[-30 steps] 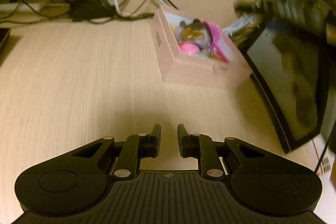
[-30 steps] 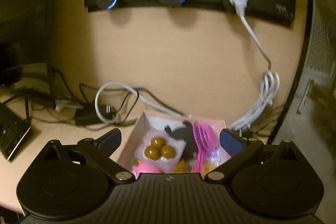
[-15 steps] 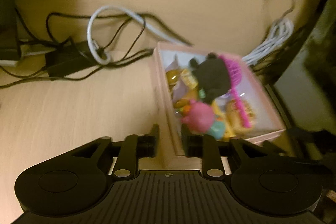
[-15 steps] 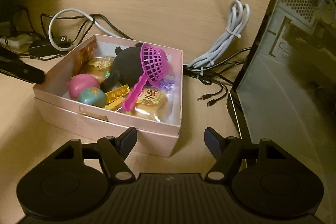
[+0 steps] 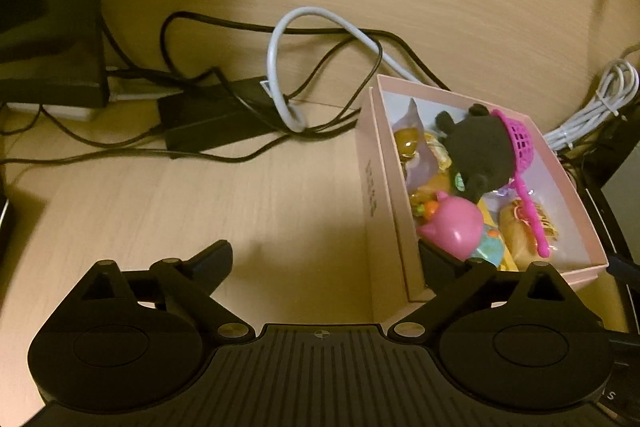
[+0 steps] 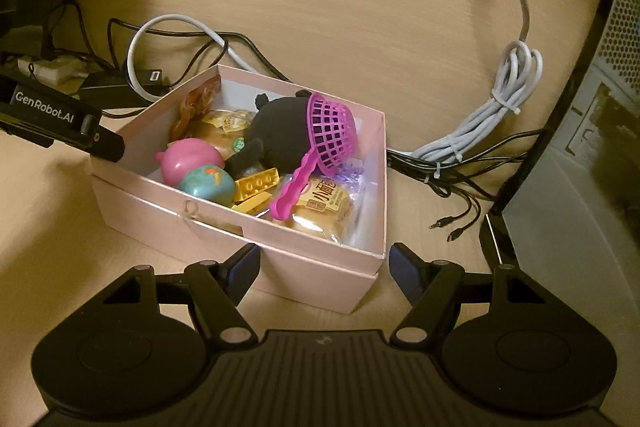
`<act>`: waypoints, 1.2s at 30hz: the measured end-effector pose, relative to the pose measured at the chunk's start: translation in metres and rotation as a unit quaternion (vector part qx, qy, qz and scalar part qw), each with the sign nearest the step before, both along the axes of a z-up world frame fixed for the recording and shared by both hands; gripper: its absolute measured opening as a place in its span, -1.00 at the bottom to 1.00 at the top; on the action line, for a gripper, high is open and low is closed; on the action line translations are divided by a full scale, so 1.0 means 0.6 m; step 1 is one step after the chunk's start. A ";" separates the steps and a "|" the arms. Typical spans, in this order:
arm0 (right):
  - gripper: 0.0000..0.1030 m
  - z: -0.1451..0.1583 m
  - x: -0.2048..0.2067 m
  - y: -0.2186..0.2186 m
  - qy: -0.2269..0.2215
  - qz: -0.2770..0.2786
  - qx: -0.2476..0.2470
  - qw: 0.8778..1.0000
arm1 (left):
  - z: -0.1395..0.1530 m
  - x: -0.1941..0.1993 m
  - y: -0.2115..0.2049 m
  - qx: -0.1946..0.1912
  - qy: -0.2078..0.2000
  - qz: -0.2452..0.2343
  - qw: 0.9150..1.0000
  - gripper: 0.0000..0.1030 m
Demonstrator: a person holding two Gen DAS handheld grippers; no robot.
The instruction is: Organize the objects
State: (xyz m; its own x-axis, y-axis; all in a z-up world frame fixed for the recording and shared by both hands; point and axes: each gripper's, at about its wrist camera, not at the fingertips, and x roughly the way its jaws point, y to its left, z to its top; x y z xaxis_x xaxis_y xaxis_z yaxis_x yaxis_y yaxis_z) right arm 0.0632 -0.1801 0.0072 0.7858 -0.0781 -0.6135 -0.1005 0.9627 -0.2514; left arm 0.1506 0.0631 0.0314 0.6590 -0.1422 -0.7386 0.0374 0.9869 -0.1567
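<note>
A pink cardboard box [image 6: 168, 215] [image 5: 376, 195] stands on the wooden desk. It holds a black plush toy [image 6: 280, 131], a magenta toy net [image 6: 328, 135], a pink pig toy [image 6: 188, 163], a teal ball [image 6: 206, 185], yellow bricks [image 6: 256, 185] and wrapped buns [image 6: 320, 203]. My left gripper [image 5: 324, 259] is open, one finger outside the box's left wall and one inside the box; it shows in the right wrist view [image 6: 92, 139] at that wall. My right gripper [image 6: 324, 263] is open, straddling the box's near right corner.
A tangle of black and grey cables [image 5: 280, 75] with a power brick [image 5: 216, 115] lies behind the box. A bundled white cable [image 6: 488, 115] and loose black leads [image 6: 456, 223] lie right of it. A computer case [image 6: 580, 107] stands at the right, a monitor base [image 5: 48, 79] at the left.
My left gripper has opened wide and now straddles the box's left wall. My right gripper has come down and closer to the box's near right corner, still open.
</note>
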 end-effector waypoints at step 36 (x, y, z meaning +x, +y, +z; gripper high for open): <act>1.00 -0.072 -0.208 -0.059 0.055 -0.063 0.128 0.988 | -0.069 -0.291 -0.076 0.081 -0.067 -0.023 0.994 0.93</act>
